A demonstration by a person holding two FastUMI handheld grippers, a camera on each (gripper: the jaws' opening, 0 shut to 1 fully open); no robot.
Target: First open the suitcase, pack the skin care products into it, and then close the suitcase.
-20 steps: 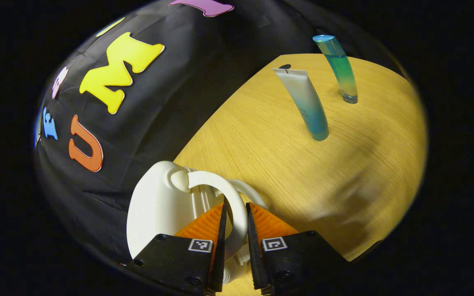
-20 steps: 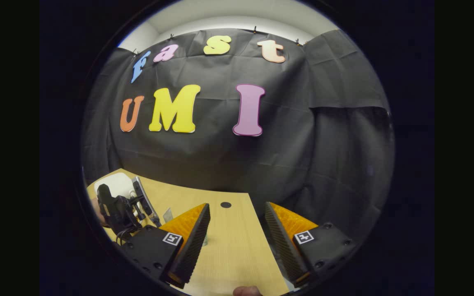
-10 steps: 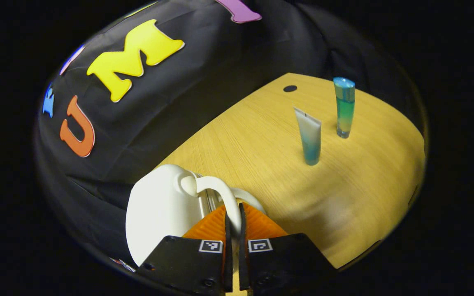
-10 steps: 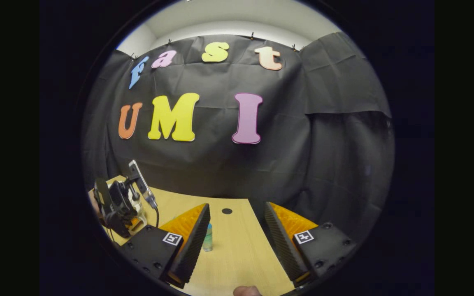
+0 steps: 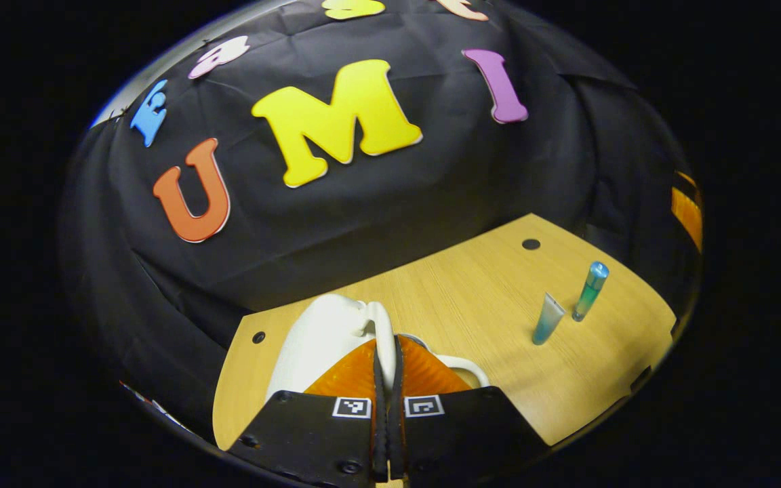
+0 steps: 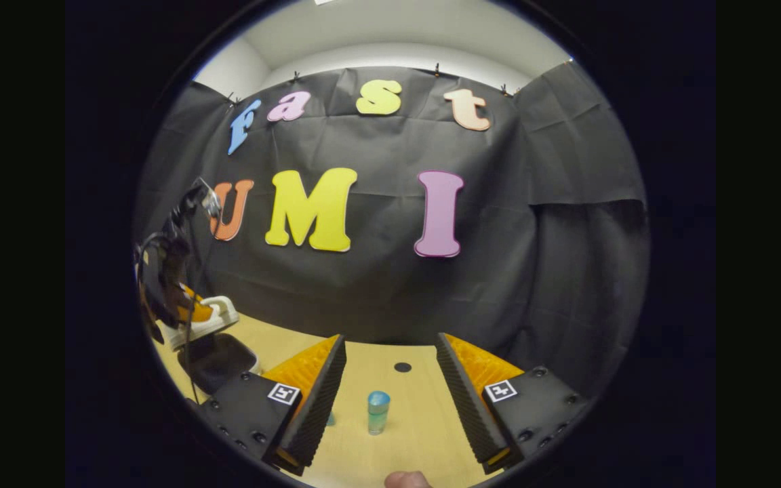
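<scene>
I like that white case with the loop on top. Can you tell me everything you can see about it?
The small white suitcase looks like smooth, glossy plastic with rounded corners. A curved white handle arches from its top edge, and the left gripper is shut on that handle. In the right gripper view its white shell appears lifted above a dark part lying on the wooden table, so it seems to be opening. It sits near the table's back corner, by the black cloth.
</scene>
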